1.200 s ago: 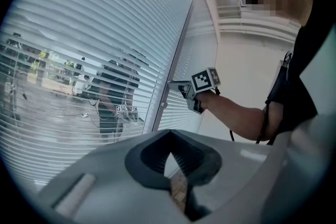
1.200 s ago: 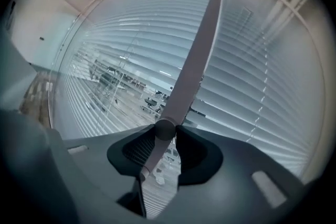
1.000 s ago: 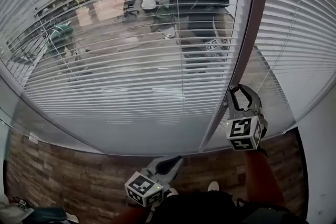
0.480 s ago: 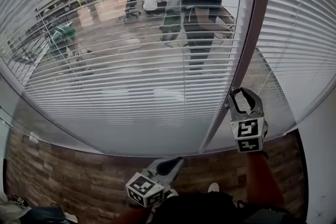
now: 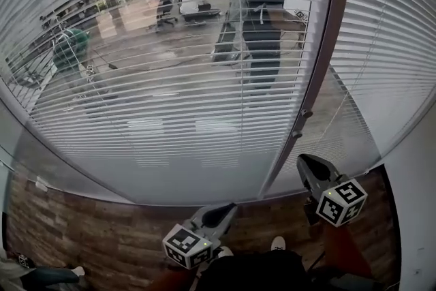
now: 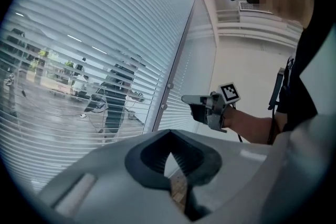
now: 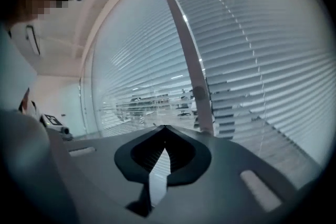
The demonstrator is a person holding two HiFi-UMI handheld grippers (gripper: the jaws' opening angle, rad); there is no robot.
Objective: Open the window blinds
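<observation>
White slatted blinds cover the big window, and a second set hangs right of the brown post. Their slats are tilted enough to show a room and a person's figure in the glass. Two small knobs sit low on the post, and a thin cord hangs beside it. My right gripper is below the knobs, apart from the post. Its jaws have just been closing and are shut with nothing between them. Lower down, my left gripper is held shut and empty, pointing at the window.
Wood-patterned floor runs under the window sill. A white wall closes the right side. My own shoe shows at the bottom. In the left gripper view the right gripper hangs in front of the post.
The right gripper has come away from the post, moved down and to the right, rolled over, and its open jaws have shut. The left gripper has stayed put.
</observation>
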